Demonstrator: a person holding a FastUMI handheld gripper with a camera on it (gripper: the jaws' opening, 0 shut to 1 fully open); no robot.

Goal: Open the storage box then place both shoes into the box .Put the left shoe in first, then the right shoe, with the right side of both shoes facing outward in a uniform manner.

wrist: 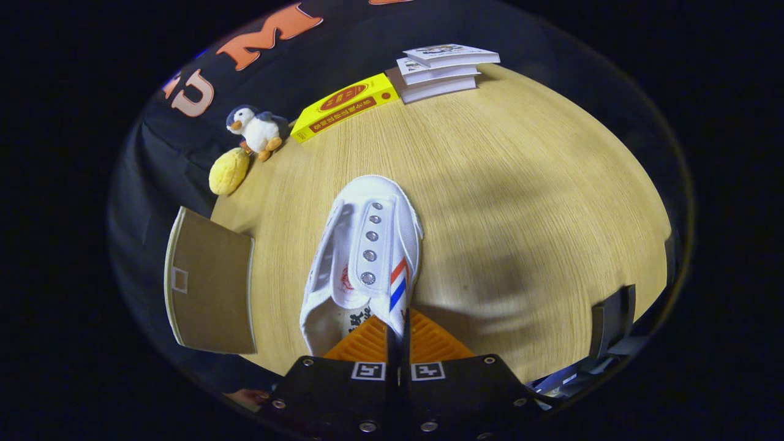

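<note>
The claw [399, 343], nearly closed, pinches the white shoe's [367, 257] heel-side wall, likely to carry it off the tabletop [520, 184] boxward.

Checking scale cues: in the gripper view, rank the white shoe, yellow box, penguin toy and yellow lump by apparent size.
1. white shoe, nearest, pinched by the fingers
2. yellow box
3. penguin toy and yellow lump: alike, unranked.

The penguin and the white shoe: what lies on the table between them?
Nothing; in the gripper view bare table separates penguin from shoe. The gripper is shut on the shoe's side wall.
</note>
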